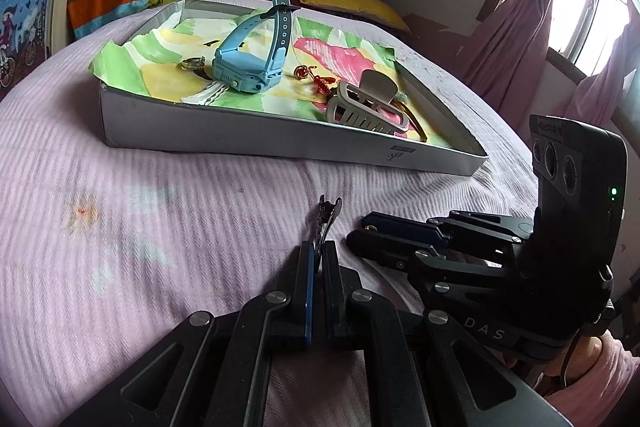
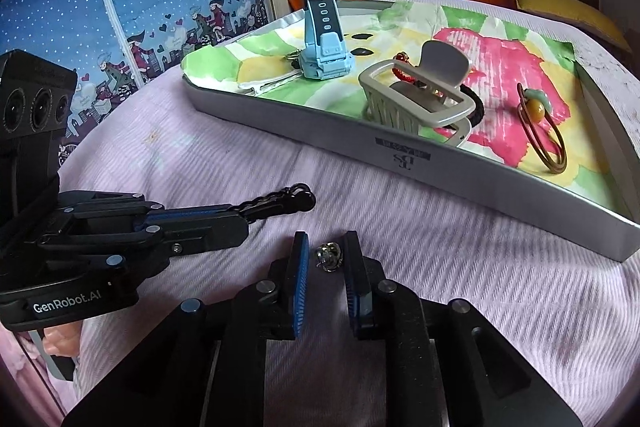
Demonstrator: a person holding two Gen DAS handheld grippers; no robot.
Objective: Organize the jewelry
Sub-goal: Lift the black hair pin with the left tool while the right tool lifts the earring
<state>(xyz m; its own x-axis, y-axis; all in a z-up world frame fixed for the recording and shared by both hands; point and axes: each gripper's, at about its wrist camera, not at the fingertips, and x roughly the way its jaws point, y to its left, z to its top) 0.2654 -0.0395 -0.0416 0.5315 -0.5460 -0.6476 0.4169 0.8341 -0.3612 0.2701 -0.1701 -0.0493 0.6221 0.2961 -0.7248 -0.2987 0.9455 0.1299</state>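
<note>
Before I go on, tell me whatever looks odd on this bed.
Two pieces remain outside the grey tray: a small silver stud lies on the pink bedspread between the open right gripper's fingers, and the left gripper is shut on a black hair clip. An orange stain marks the bedspread.

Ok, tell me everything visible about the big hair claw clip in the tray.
The hair claw clip looks like matte grey-beige plastic, with open rectangular frame sides, comb-like teeth and a rounded thumb tab. It lies tilted on the tray's colourful paper lining near the front wall, teeth toward that wall. A red ornament and a black ring show behind it. Neither gripper touches it.
</note>
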